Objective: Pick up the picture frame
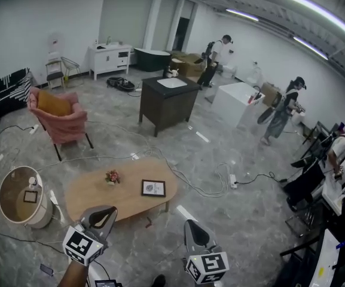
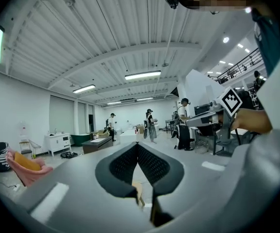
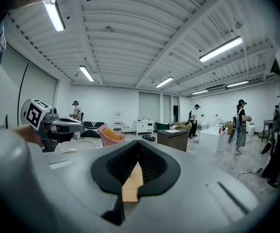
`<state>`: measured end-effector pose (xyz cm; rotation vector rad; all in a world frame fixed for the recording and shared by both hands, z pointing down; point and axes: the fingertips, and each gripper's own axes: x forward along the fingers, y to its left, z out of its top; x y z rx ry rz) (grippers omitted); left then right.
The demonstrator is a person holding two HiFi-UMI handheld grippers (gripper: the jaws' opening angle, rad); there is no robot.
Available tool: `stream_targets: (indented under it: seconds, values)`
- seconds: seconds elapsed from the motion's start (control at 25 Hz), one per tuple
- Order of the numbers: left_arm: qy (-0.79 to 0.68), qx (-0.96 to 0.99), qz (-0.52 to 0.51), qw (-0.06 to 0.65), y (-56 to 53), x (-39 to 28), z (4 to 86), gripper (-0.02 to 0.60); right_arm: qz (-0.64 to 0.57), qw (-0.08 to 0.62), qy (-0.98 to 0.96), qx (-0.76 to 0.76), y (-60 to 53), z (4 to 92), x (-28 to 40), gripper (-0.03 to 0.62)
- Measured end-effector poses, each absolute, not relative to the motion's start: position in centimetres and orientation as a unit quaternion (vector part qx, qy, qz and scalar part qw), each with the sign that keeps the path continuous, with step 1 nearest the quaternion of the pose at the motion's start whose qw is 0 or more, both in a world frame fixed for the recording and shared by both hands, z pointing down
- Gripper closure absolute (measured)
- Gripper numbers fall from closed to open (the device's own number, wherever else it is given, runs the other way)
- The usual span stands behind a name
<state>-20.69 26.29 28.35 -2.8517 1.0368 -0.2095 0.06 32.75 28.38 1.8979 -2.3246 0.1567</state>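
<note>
Two tongs, both closed tight, nothing between jaws: left tongs (image 1: 104,214) and right tongs (image 1: 191,227) at near edge of head view, pointing toward oval worktop (image 1: 88,196). Target picture frame (image 1: 153,188) sits on worktop, right of centre, well apart from both tongs.

Step in hand: approach; grasp not begun.

Next move calls for: close in on worktop, spread one tongs, tip down, catch frame by edge.

Containers: small pot (image 1: 112,178) on worktop holds pink flowers. Round tub (image 1: 12,187) on floor, left, holds what looks like small bottle and dark square item.
</note>
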Motion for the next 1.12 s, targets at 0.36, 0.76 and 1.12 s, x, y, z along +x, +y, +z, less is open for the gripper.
stream_targets:
  seconds: [0.36, 0.76, 1.12]
  values:
    - [0.39, -0.916, -0.085, 0.049, 22.4, -14.8, 28.4, 0.581, 0.057, 0.064, -0.81, 0.581, 26.3, 29.0, 6.1, 0.588]
    - [0.402, -0.91, -0.089, 0.038, 20.1, -10.5, 29.1, 0.581, 0.067, 0.067, -0.818, 0.568, 23.2, 30.5, 10.3, 0.588]
    - [0.38, -0.922, -0.075, 0.021, 14.0, -7.1, 31.0, 0.581, 0.079, 0.089, -0.802, 0.585, 19.0, 32.2, 13.3, 0.588]
